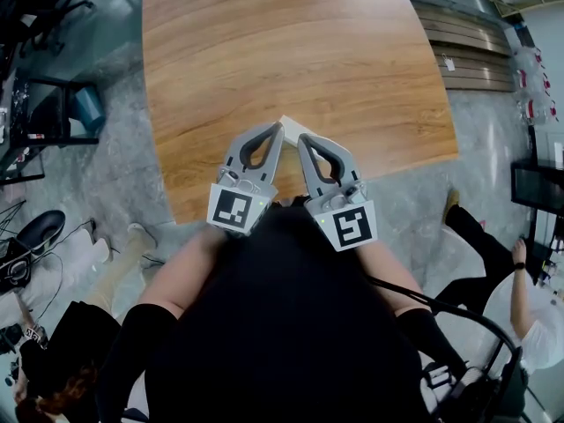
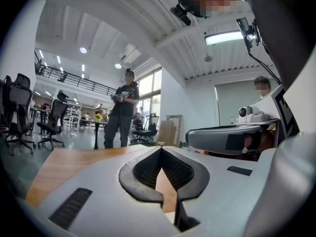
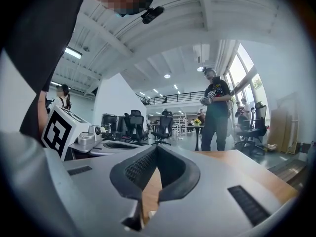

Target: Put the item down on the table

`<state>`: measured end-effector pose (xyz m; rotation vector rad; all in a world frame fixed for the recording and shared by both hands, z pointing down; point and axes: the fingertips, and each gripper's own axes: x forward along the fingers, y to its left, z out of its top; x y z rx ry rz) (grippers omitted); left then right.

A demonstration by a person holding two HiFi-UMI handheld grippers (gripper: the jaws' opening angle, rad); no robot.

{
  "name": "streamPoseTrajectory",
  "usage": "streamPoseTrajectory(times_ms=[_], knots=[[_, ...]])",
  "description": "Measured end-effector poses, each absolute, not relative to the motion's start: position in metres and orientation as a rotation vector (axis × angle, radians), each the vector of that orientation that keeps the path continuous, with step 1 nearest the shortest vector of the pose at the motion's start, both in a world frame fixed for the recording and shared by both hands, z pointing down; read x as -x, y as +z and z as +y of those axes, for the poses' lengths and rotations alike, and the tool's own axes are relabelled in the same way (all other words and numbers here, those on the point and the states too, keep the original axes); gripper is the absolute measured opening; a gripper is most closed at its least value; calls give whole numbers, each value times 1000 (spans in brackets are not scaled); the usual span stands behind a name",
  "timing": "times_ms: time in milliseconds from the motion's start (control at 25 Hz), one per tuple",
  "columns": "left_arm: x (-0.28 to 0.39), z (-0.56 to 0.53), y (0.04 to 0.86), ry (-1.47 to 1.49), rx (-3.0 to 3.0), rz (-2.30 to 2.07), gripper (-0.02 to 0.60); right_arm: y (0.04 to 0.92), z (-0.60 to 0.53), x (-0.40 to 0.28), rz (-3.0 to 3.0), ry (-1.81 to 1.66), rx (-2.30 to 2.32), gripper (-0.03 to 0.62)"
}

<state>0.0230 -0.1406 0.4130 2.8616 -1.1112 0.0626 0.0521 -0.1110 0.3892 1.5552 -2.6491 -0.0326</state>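
White item peeks out at the tips of the closed left claw and closed right claw above the worktop. Released from this height, it could slide away.

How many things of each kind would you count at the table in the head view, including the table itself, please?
Wooden table: 1
Grippers: 2, the left gripper and the right gripper
Small white item, at their tips: 1
Total: 4
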Motion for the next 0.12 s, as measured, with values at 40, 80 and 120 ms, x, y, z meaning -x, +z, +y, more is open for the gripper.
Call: streamPoseTrajectory(times_ms=[40,80,120], knots=[[-23,-141,413,64,-2864,-1109,8,389,-112,-53,-2645,-34,-1556,12],[-23,-140,413,64,-2867,-1106,7,390,-113,-53,-2641,-36,-1557,12],[-24,-140,413,65,-2870,-1104,8,390,-114,-53,-2636,-37,-1557,12]])
